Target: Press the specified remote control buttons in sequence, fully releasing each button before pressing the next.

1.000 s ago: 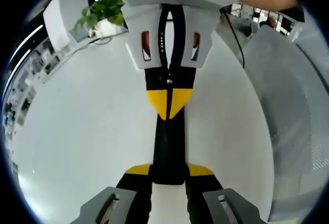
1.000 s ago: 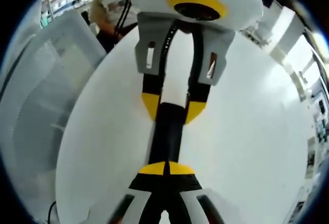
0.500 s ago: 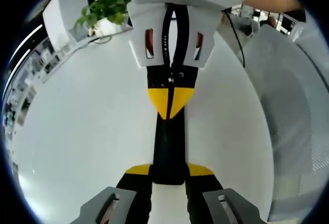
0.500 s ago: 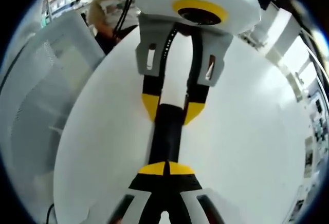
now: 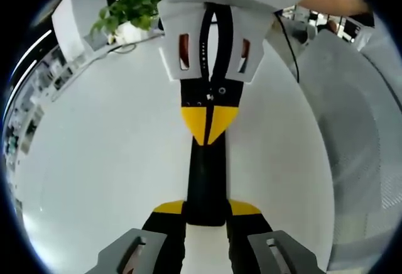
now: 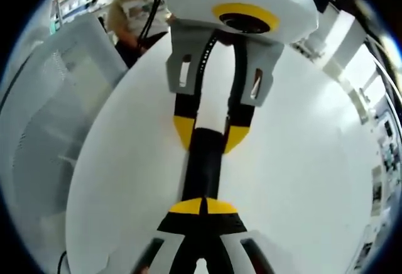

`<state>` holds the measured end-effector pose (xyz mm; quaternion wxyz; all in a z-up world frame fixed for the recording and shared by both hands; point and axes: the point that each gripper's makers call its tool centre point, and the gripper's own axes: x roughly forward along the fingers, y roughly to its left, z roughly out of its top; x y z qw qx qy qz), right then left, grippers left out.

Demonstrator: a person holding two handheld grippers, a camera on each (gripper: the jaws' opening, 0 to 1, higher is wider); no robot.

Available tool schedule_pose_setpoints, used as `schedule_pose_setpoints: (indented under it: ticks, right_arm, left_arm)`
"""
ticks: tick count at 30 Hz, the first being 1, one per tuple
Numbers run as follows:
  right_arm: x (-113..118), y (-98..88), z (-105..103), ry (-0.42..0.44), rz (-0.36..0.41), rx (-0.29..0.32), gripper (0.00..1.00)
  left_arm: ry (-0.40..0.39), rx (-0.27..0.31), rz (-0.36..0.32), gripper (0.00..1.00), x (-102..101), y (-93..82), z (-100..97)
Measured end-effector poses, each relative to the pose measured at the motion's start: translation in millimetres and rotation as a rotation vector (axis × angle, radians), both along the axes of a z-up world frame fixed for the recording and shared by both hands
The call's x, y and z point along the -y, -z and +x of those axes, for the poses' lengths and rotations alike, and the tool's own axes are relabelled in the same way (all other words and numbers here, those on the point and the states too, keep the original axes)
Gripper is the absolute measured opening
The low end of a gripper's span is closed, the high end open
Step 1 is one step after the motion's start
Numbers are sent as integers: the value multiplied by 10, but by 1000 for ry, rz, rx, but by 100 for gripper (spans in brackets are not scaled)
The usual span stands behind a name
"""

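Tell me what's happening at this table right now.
A person is working two tools over a round white table. The left hand-held gripper is clamped on one end of a slim black remote control, steadying it. The right hand-held gripper, jaws shut, has its yellow tips on the remote's top face further along, apparently pressing a button. The buttons themselves are too dark to make out. A green potted plant stands by the table's far edge.

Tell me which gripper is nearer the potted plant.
Right. The right gripper sits toward the potted plant at the table's far edge; the left gripper faces it from farther back.
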<state>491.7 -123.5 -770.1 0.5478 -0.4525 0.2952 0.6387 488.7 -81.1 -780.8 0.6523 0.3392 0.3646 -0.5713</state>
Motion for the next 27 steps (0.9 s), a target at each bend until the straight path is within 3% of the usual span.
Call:
schedule_pose_setpoints:
  ticks: [13,27]
  right_arm:
    - [-14,-208,9,13,50,43,0]
    - [12,-208,-51,1,43,39,0]
  left_arm:
    - [6,-1,7,24,-4,1,4]
    - [8,-1,11,24,-2,-4,6]
